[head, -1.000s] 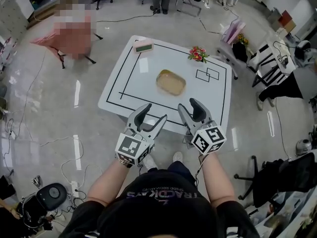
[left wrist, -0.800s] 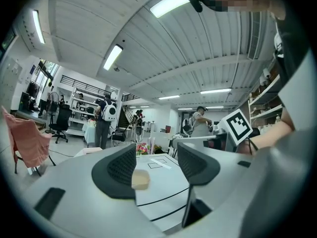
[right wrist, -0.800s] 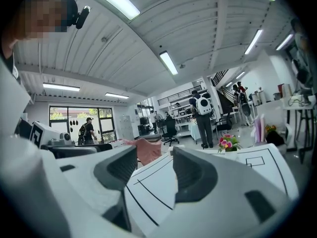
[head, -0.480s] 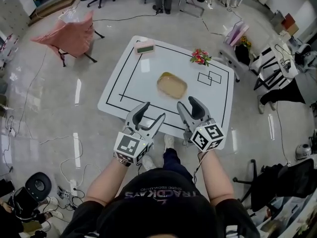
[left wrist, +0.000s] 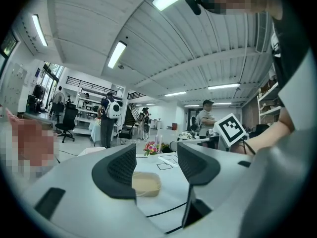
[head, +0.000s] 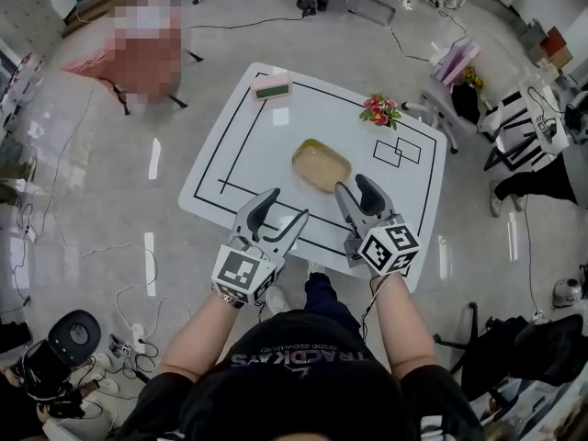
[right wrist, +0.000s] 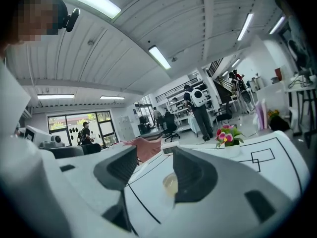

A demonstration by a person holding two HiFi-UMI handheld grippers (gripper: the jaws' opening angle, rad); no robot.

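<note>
The tan dish (head: 322, 165) is set near the middle of the white bench (head: 248, 145), ahead of both grippers and touched by neither. In the head view its long axis is laid from 10 to 4 o'clock. From the right gripper (head: 354, 189) it is found at 11 o'clock, near. From the left gripper (head: 285, 211) it is found at 1 o'clock, farther off, so the right gripper is judged the nearer. Both pairs of jaws are held apart and nothing is gripped; the dish is only sighted beyond each gap. The dish is shallow, oblong, round-cornered and smooth, apparently plastic. The bench top is marked with black lines. Flowers (head: 379, 110) are placed at 1 o'clock of the dish.
</note>
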